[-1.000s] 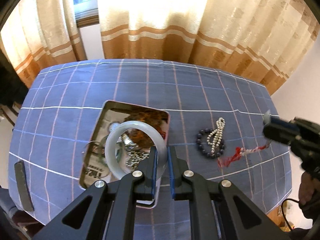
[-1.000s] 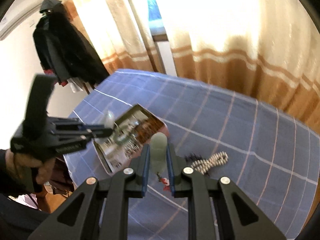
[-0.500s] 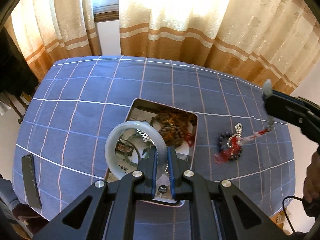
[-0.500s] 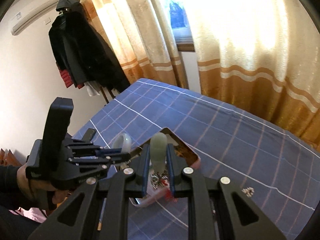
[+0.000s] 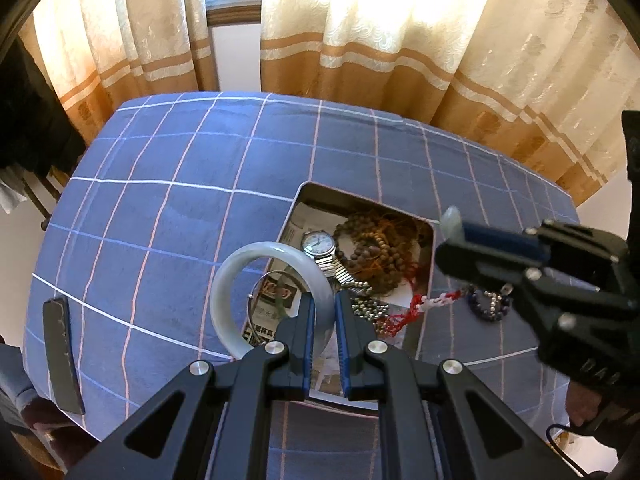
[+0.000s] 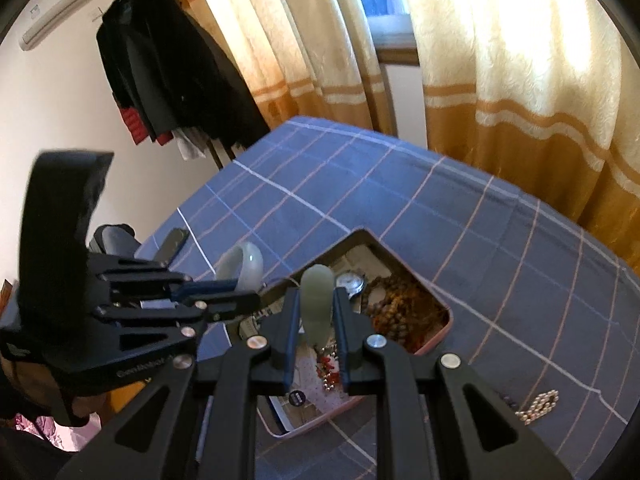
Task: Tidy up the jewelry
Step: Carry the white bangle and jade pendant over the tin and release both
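Note:
My left gripper [image 5: 323,304] is shut on a pale jade bangle [image 5: 232,272] and holds it above the left edge of an open tin box [image 5: 304,196]. The box holds a wristwatch [image 5: 318,244], brown prayer beads [image 5: 372,248] and a bead chain. My right gripper [image 6: 316,304] is shut on a pale green jade pendant [image 6: 317,292] whose red cord [image 5: 430,302] hangs over the box. It also shows in the left wrist view [image 5: 456,228]. A dark bead bracelet with pearls [image 5: 490,304] lies on the cloth right of the box.
The table wears a blue checked cloth [image 5: 168,216]. A black flat object [image 5: 60,356] lies near its left edge. Gold curtains [image 5: 360,40] hang behind the table. A dark coat [image 6: 168,64] hangs at the wall.
Both grippers have risen and moved over the box. The right gripper has carried the pendant leftward, its red cord now trailing over the box's right side. The bangle stays gripped.

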Motion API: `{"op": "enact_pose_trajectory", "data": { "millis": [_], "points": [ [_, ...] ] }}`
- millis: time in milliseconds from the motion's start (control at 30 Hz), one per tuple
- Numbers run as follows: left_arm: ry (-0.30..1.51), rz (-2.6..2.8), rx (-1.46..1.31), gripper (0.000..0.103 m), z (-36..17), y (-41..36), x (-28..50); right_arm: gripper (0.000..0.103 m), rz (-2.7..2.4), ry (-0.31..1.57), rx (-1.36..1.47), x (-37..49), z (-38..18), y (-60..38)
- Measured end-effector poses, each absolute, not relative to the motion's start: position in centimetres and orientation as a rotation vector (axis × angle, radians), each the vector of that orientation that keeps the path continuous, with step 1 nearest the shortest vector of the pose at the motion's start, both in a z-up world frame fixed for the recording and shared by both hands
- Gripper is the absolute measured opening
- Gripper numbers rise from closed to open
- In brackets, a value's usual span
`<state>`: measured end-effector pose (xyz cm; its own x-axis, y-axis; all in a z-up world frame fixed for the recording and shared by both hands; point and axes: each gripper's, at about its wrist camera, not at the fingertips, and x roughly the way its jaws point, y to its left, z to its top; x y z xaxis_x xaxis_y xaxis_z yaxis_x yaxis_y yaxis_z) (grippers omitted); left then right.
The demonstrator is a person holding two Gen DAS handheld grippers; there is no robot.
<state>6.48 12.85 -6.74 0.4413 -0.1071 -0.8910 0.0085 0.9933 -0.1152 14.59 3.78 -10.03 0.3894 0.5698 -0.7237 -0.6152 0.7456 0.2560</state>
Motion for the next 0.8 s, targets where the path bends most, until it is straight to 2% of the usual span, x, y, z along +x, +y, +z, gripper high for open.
{"op": "enact_pose_trajectory", "data": {
  "millis": [500, 633, 700, 733, 767, 800],
  "points": [
    [1.186, -0.088, -0.064, 0.010, -10.9, 12.2, 6.7, 0.019, 0.720, 1.043, -0.111, 14.4, -16.4, 4.9],
    [1.200, -0.081, -0.068, 0.011, -11.1, 11.9, 7.0, 0.023, 0.694, 1.072, -0.130, 14.5, -17.5, 4.8],
    [1.202, -0.081, -0.064, 0.024, -11.0, 11.8, 7.0, 0.029, 0.688, 1.073, -0.124, 14.5, -17.6, 4.4],
    [1.189, -0.085, -0.067, 0.038, -10.7, 11.7, 6.9, 0.046, 0.690, 1.078, -0.119, 14.4, -17.6, 4.3],
    [1.178, -0.074, -0.064, 0.050, -10.5, 11.7, 6.9, 0.055, 0.696, 1.070, -0.116, 14.3, -17.4, 4.1],
    [1.165, -0.066, -0.067, 0.055, -10.2, 11.7, 6.7, 0.059, 0.694, 1.050, -0.124, 14.0, -16.9, 3.9]
  ]
}}
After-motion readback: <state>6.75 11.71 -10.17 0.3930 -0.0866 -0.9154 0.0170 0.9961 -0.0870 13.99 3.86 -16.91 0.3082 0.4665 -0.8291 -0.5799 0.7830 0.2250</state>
